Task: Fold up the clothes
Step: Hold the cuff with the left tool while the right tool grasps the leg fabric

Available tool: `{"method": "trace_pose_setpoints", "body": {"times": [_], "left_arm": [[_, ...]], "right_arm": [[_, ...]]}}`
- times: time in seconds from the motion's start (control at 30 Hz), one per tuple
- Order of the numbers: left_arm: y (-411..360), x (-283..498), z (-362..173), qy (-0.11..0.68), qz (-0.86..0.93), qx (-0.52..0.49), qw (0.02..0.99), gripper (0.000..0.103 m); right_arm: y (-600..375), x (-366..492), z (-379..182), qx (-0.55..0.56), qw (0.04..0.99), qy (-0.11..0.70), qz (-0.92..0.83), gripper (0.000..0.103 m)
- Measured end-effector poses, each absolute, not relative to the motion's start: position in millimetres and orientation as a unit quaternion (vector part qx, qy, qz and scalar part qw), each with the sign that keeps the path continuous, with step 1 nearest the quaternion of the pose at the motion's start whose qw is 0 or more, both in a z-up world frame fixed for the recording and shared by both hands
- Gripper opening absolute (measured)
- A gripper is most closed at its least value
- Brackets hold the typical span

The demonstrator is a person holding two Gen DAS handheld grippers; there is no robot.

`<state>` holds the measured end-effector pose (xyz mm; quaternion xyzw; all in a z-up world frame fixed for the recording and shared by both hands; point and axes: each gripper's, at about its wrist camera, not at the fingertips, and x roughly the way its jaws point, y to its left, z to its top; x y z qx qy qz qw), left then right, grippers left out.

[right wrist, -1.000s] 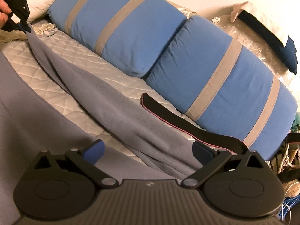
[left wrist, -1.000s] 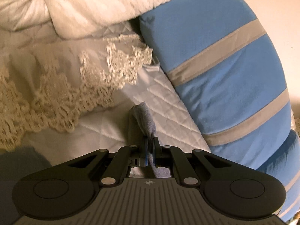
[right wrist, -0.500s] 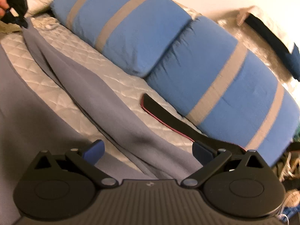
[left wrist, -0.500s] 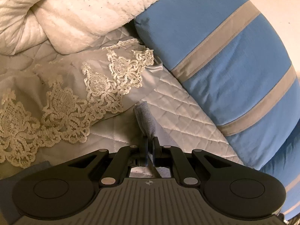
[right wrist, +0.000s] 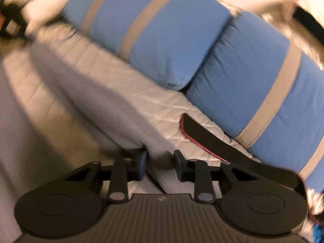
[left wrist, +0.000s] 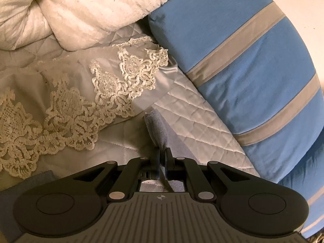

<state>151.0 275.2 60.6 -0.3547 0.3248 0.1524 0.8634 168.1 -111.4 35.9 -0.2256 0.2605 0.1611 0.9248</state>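
Observation:
A grey fleece garment (right wrist: 113, 109) lies stretched across the quilted white bedcover (right wrist: 162, 105). My left gripper (left wrist: 161, 154) is shut on one end of it; a rolled grey tip (left wrist: 157, 127) sticks out past the fingertips. In the blurred right wrist view, my right gripper (right wrist: 159, 160) has its jaws partly closed around a fold of the same garment, with grey cloth between the pads and a gap still showing on both sides. The left gripper appears as a dark blur at the far top left of that view (right wrist: 12, 20).
Blue cushions with grey stripes (right wrist: 253, 77) line the far side of the bed; one fills the right of the left wrist view (left wrist: 253, 70). A black strap with red edge (right wrist: 212, 141) lies beside them. A lace-trimmed cloth (left wrist: 70, 109) and white duvet (left wrist: 91, 10) lie to the left.
My right gripper has dropped onto the garment and its jaws have narrowed from wide open to around a fold. My left gripper, still shut on the cloth, has moved slightly toward the duvet.

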Motion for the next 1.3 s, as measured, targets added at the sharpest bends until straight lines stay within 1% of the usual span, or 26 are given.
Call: {"method": "trace_pose_setpoints", "body": {"times": [0.1, 0.13, 0.2, 0.23, 0.27, 0.33, 0.43, 0.53, 0.6, 0.67, 0.73, 0.77, 0.8, 0.97, 1.17, 1.3], "left_arm": [[275, 152, 60, 0.326, 0.151, -0.356, 0.863, 0.004], [275, 152, 61, 0.327, 0.15, -0.355, 0.863, 0.004], [273, 153, 60, 0.328, 0.149, -0.353, 0.864, 0.004], [273, 153, 60, 0.328, 0.148, -0.352, 0.864, 0.004], [273, 153, 60, 0.328, 0.148, -0.351, 0.864, 0.004], [273, 153, 59, 0.329, 0.147, -0.352, 0.864, 0.004], [274, 154, 57, 0.331, 0.148, -0.357, 0.861, 0.004], [274, 154, 56, 0.333, 0.151, -0.36, 0.858, 0.004], [274, 154, 56, 0.334, 0.152, -0.36, 0.858, 0.004], [274, 154, 56, 0.335, 0.153, -0.36, 0.857, 0.004], [275, 153, 55, 0.336, 0.153, -0.361, 0.856, 0.004], [275, 153, 55, 0.336, 0.153, -0.362, 0.856, 0.004], [275, 153, 55, 0.336, 0.153, -0.362, 0.856, 0.004], [275, 155, 53, 0.338, 0.153, -0.363, 0.855, 0.004], [277, 156, 51, 0.341, 0.152, -0.367, 0.852, 0.004], [276, 156, 50, 0.341, 0.152, -0.367, 0.852, 0.004]], "right_arm": [[-121, 189, 49, -0.173, 0.935, 0.273, 0.149, 0.045], [-123, 197, 51, -0.164, 0.936, 0.279, 0.143, 0.047], [-124, 209, 47, -0.158, 0.932, 0.297, 0.133, 0.059], [-125, 213, 44, -0.16, 0.931, 0.304, 0.124, 0.07], [-125, 215, 40, -0.163, 0.931, 0.305, 0.114, 0.075], [-127, 216, 38, -0.175, 0.93, 0.305, 0.106, 0.078], [-130, 203, 48, -0.194, 0.929, 0.292, 0.12, 0.078], [-133, 179, 64, -0.192, 0.923, 0.276, 0.187, 0.073], [-130, 161, 67, -0.209, 0.906, 0.264, 0.257, 0.066], [-124, 154, 60, -0.236, 0.889, 0.267, 0.286, 0.052], [-121, 155, 49, -0.249, 0.879, 0.281, 0.295, 0.045], [-120, 157, 43, -0.252, 0.875, 0.289, 0.295, 0.04], [-119, 161, 39, -0.253, 0.875, 0.295, 0.29, 0.038], [-125, 178, 27, -0.233, 0.879, 0.316, 0.272, 0.038], [-123, 178, 18, -0.255, 0.866, 0.329, 0.277, 0.038], [-126, 185, 15, -0.231, 0.867, 0.343, 0.278, 0.037]]}}
